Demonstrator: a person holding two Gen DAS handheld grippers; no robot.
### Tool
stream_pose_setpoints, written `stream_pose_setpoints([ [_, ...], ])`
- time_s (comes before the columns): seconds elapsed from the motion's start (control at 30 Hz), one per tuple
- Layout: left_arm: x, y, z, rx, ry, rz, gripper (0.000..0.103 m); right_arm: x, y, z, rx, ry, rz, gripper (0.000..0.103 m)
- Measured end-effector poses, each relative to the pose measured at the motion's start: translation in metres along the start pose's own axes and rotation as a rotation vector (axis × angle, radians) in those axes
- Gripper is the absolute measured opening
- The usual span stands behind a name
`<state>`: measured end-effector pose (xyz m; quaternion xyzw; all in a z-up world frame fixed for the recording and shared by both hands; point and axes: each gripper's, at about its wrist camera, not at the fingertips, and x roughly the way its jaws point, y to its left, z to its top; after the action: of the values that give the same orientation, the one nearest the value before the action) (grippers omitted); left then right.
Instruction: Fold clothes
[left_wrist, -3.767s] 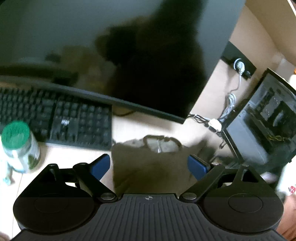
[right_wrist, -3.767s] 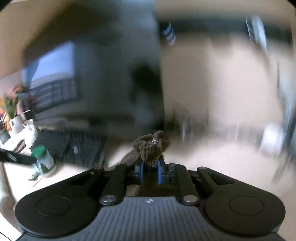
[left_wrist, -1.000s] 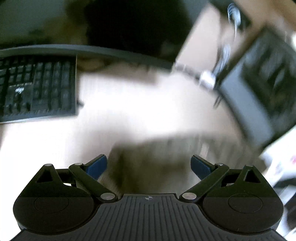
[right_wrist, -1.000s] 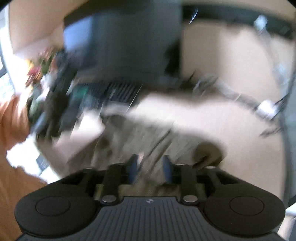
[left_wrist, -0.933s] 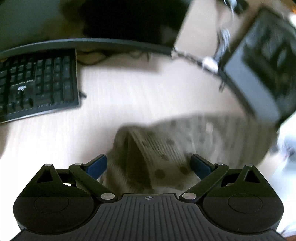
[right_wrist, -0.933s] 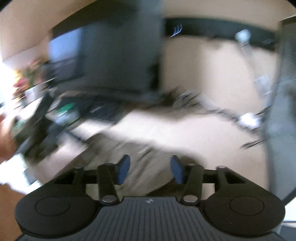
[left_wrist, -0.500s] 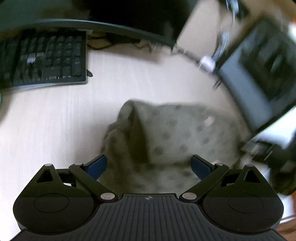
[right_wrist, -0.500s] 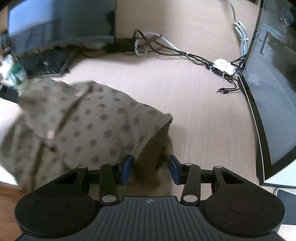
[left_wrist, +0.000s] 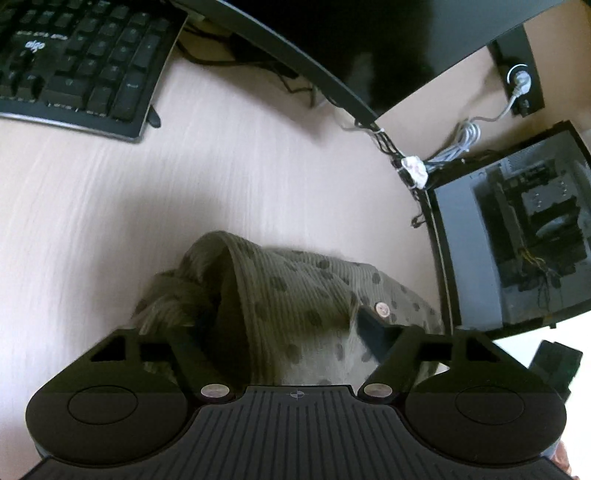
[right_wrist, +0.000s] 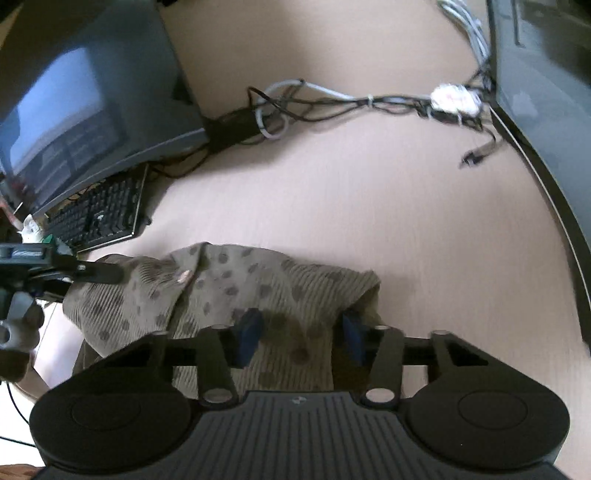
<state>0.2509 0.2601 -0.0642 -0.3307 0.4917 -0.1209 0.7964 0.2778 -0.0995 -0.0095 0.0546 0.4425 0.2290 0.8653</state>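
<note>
Olive-grey ribbed knit, scattered with darker round dots, makes up the garment (left_wrist: 295, 295), which lies bunched near the front edge of the pale wood-grain table (left_wrist: 221, 166). In the left wrist view its left side rises in a rolled hump with a dark hollow under it, and a small coppery button (left_wrist: 382, 308) sits on a seam toward the right. In the right wrist view the cloth spreads wider, with a seam running down its left half, a pale button (right_wrist: 184, 276) on that seam, and a folded corner standing up at the right over a shadowed gap.

The left tongs (left_wrist: 291, 332) have just been closing, with the hump of cloth between their fingers; the left finger is buried in the folds, so I cannot tell whether the pads press yet. The right tongs (right_wrist: 301, 332) have also just been closing: their blue pads (right_wrist: 249, 330) sit in the knit with a band of fabric between them, the right pad tucked under the raised corner, and whether they pinch it is unclear. The left tongs also show at the left edge of the right wrist view, over the garment's far side.

A black keyboard (left_wrist: 81, 62) lies beyond the garment to the left, a dark monitor (left_wrist: 369, 44) stands behind it, and cables (right_wrist: 332, 99) trail across the table's rear.
</note>
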Motion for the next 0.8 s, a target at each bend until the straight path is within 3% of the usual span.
stream_pose_setpoints([
  [0.07,0.007,0.001,0.006,0.003,0.003,0.005,0.046,0.006,-0.002,0.018,0.007,-0.031,-0.003,0.018],
  [0.1,0.009,-0.002,0.012,0.010,-0.005,0.010,0.043,0.009,-0.002,0.028,0.011,-0.046,-0.005,0.014],
  [0.17,0.013,-0.009,0.027,0.027,-0.024,0.019,0.033,0.014,-0.004,0.046,0.019,-0.077,-0.008,0.011],
  [0.27,-0.003,-0.036,0.052,0.074,-0.099,-0.014,0.030,-0.004,0.005,0.082,-0.027,-0.181,0.023,0.009],
  [0.4,-0.045,-0.072,0.053,0.231,-0.236,-0.053,0.030,-0.039,0.012,0.086,-0.156,-0.280,-0.008,0.009],
  [0.5,-0.049,-0.071,0.039,0.262,-0.245,-0.028,0.032,-0.027,0.000,0.069,-0.137,-0.222,-0.020,0.009],
  [0.7,-0.015,-0.024,0.004,0.163,-0.098,0.088,0.030,0.005,-0.019,0.018,-0.072,-0.062,-0.058,0.010],
  [0.8,-0.020,-0.009,-0.012,0.135,-0.077,0.071,0.042,-0.004,-0.020,0.008,-0.065,-0.057,-0.063,0.013],
])
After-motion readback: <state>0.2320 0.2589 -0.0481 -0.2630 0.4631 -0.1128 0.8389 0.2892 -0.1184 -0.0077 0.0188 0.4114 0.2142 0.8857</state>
